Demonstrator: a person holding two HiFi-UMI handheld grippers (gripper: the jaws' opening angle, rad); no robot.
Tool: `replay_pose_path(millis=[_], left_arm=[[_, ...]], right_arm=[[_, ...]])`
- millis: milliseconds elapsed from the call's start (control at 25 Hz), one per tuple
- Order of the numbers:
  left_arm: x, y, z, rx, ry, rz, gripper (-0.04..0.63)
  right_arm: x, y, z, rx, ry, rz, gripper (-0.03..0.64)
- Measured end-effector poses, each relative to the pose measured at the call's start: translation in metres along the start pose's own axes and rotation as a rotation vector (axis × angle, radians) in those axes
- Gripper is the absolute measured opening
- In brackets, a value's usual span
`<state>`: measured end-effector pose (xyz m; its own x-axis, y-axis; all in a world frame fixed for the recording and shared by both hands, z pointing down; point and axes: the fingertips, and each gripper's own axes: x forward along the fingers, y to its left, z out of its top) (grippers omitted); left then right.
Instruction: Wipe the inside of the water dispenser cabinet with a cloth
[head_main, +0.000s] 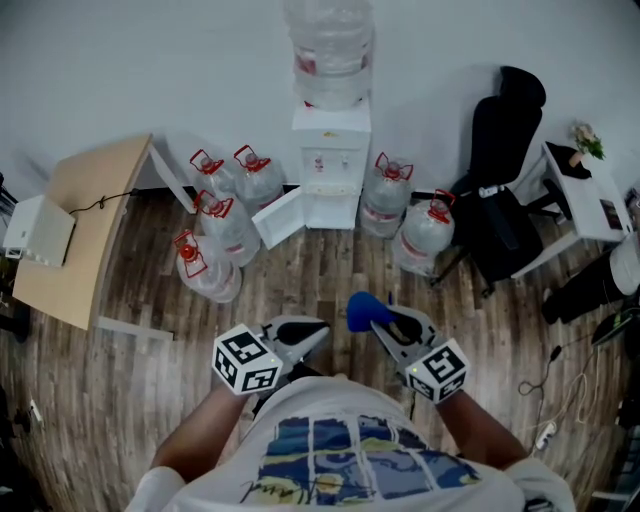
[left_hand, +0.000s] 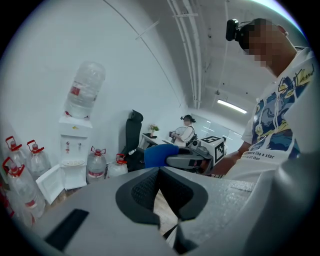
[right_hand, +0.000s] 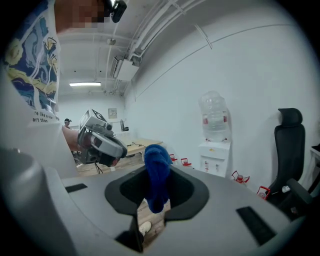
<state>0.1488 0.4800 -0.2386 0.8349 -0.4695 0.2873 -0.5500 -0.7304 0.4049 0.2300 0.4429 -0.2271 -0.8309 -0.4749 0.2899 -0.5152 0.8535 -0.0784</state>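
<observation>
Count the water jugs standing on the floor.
6. Four jugs cluster left of the dispenser, two jugs stand right of it; more may hide behind.

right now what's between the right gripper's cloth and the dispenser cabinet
Head view: only bare wood floor between blue cloth and water dispenser; bottles stand off to both sides.

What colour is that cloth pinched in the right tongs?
The cloth is deep blue, best seen in the right gripper view.

The cabinet (head_main: 332, 208) interior is too small to read — bottle (head_main: 330, 55) top cropped.
</observation>
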Motion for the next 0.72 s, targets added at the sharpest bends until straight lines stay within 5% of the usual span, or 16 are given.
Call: replay_pose_path(millis=[720], left_arm=[[0.007, -0.022, -0.019, -0.016, 0.003, 0.008, 0.002]], right_arm=[[-0.027, 0.008, -0.01, 0.013, -0.017, -0.007, 0.081]])
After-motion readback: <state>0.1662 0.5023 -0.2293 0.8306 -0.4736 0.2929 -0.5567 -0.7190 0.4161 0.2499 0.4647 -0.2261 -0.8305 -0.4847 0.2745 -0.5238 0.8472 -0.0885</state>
